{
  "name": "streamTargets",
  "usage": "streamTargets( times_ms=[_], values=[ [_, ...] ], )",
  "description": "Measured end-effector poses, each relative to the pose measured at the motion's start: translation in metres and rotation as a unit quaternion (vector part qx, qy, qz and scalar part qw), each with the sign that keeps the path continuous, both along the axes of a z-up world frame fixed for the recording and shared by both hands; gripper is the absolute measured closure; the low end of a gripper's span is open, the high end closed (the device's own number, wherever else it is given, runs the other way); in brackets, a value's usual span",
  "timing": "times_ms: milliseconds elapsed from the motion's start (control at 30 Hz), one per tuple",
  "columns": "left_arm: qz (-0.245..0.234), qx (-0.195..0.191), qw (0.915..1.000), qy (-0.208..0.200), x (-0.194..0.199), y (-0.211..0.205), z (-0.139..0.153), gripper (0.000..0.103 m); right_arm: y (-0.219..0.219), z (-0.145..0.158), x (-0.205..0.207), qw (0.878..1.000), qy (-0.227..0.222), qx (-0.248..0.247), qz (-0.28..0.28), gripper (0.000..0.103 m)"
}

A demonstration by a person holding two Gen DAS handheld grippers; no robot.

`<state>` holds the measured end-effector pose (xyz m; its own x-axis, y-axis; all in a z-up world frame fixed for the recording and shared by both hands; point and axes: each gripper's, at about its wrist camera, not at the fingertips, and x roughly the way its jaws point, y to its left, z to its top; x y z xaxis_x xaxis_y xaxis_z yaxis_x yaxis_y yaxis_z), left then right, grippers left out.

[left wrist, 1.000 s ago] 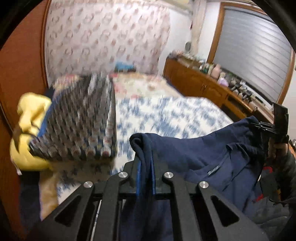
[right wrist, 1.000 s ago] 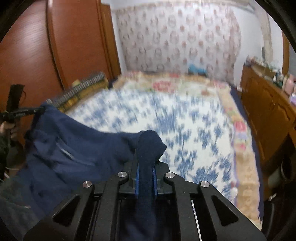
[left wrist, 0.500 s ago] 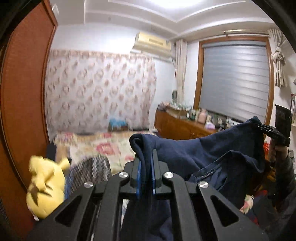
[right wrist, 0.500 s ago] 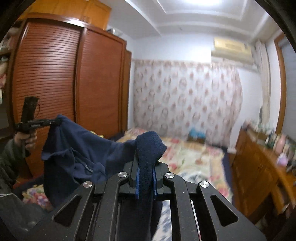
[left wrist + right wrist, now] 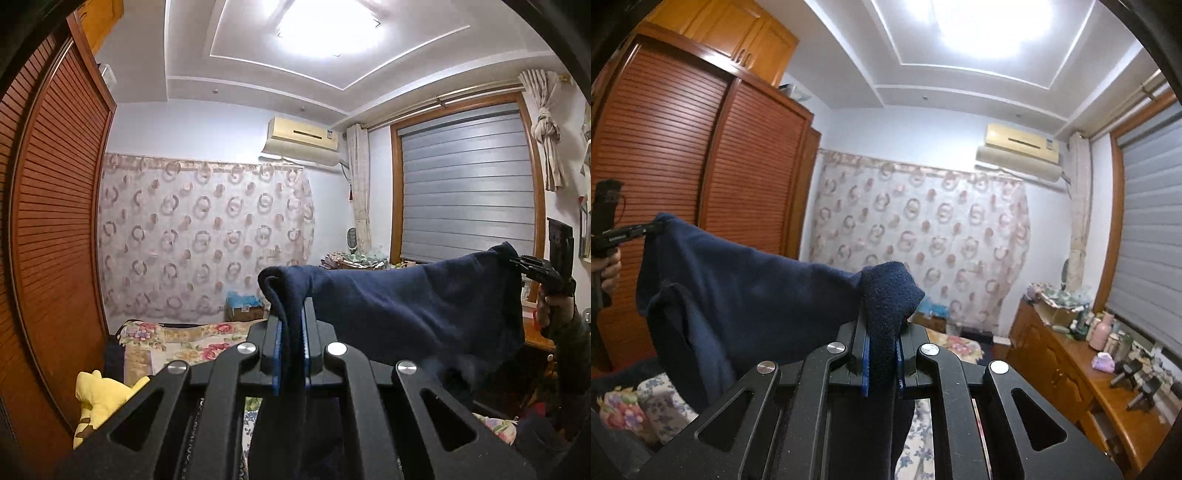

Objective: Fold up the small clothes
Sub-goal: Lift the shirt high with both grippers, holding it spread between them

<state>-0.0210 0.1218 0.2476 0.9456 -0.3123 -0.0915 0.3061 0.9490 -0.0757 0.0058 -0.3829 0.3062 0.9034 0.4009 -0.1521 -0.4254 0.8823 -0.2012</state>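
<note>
Garment (image 5: pixel 417 306), one navy piece, hangs stretched in the air between both claws, well above the bed (image 5: pixel 177 341). Left claw (image 5: pixel 290 343) is clamped on one corner, right claw (image 5: pixel 881 354) clamped on the other; each also shows in the other's view, gripped by a hand (image 5: pixel 609 271). Versus a second ago: both claws sit much higher and point about level, so the views now take in wall and ceiling instead of the bedspread; the garment is pulled tauter along its top edge, and the folded checked blanket is gone from view. Room: bedroom, floral bedspread, one wardrobe (image 5: pixel 683 192) with slatted wooden doors, one patterned curtain (image 5: pixel 203 240) on the far wall, one air conditioner (image 5: pixel 301 140), one window with a grey blind (image 5: pixel 467 188), one ceiling light (image 5: pixel 328 26). One wooden surface (image 5: pixel 1082 369) along the window side carries many small bottles, too crowded to count. One yellow plush (image 5: pixel 98 398) beside the wardrobe.
</note>
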Motion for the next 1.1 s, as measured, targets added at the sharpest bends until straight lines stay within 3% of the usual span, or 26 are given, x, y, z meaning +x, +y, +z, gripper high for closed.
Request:
streamTargets(
  times_ms=[500,667,800,1100],
  values=[
    [-0.021,0.003,0.9995,-0.021,-0.001,-0.011,0.009,0.098,-0.027,0.011,-0.035,0.999,-0.025,-0.016,-0.022,0.096],
    [-0.022,0.006,0.9997,-0.004,0.018,-0.013,-0.007,0.098,-0.035,0.002,-0.022,0.999,-0.006,-0.015,-0.027,0.096],
    [-0.012,0.016,0.9988,0.045,0.071,-0.02,-0.05,0.098,-0.035,-0.032,0.022,0.998,0.039,-0.032,-0.042,0.096],
    [0.01,0.061,0.9835,0.17,0.221,-0.059,-0.183,0.098,-0.042,-0.198,0.185,0.978,0.192,-0.045,-0.062,0.096]
  ],
)
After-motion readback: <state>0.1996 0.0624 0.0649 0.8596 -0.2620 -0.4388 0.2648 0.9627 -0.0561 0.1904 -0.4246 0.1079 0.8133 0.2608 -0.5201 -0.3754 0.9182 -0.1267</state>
